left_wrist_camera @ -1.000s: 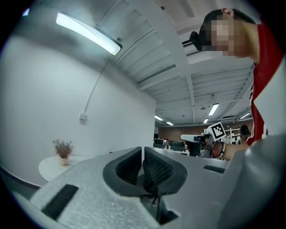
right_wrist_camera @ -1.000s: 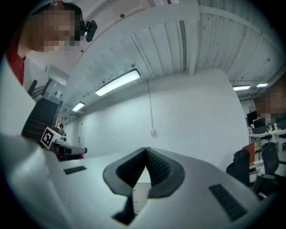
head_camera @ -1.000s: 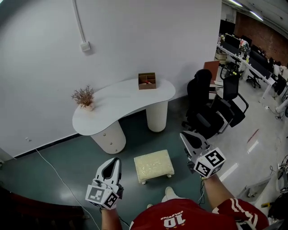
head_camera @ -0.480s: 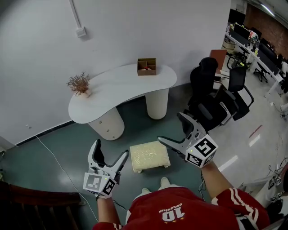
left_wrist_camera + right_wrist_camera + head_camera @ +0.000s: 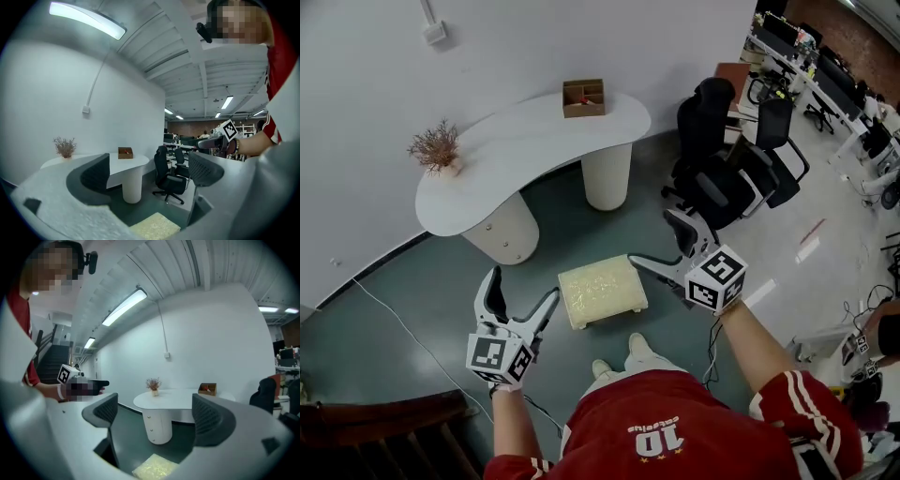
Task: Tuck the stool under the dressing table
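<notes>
- Cream stool [image 5: 602,291] untouched; left hand-held gripper [image 5: 523,286] and right hand-held gripper [image 5: 654,239] just spread wide, both empty.
- I judge a skewed push risks striking a worktop [image 5: 516,150] pedestal [image 5: 605,176].

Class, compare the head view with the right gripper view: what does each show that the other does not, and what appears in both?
Only the head view shows the person's shoes and the thin cable trailing across the floor. Only the right gripper view shows the long ceiling light. Both show the white dressing table, the pale stool standing on the floor in front of it and not yet under it, and the dried plant and wooden box on the tabletop.
</notes>
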Action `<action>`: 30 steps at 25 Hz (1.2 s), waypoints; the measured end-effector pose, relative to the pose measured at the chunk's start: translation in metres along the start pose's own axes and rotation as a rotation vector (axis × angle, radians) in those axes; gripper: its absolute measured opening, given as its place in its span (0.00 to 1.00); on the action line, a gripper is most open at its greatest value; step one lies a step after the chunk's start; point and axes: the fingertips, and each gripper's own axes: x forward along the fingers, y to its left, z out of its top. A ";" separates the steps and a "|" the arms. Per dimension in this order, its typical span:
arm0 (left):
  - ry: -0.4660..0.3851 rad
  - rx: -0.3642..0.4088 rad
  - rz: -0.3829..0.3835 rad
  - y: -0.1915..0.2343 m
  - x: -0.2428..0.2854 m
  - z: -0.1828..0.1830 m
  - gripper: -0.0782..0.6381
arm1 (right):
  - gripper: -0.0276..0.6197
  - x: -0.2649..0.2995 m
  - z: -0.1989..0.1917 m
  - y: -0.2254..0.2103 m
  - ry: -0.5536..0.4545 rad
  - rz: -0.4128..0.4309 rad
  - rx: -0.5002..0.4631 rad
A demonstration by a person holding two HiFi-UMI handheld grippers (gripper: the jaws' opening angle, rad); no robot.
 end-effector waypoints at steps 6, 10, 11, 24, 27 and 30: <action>0.051 -0.115 -0.065 0.028 0.006 -0.070 0.85 | 0.79 0.012 -0.075 0.002 0.113 -0.053 0.079; 0.100 -0.197 -0.095 0.036 0.012 -0.123 0.85 | 0.79 0.016 -0.133 -0.001 0.192 -0.068 0.139; 0.094 -0.214 -0.092 0.039 0.013 -0.133 0.85 | 0.79 0.017 -0.147 -0.002 0.209 -0.065 0.149; 0.264 -0.351 -0.069 0.064 0.065 -0.314 0.85 | 0.76 0.053 -0.326 -0.064 0.360 -0.126 0.343; 0.324 -0.374 -0.069 0.069 0.084 -0.369 0.85 | 0.75 0.061 -0.381 -0.087 0.402 -0.154 0.406; 0.388 -0.410 -0.043 0.079 0.097 -0.427 0.85 | 0.73 0.072 -0.433 -0.102 0.448 -0.152 0.457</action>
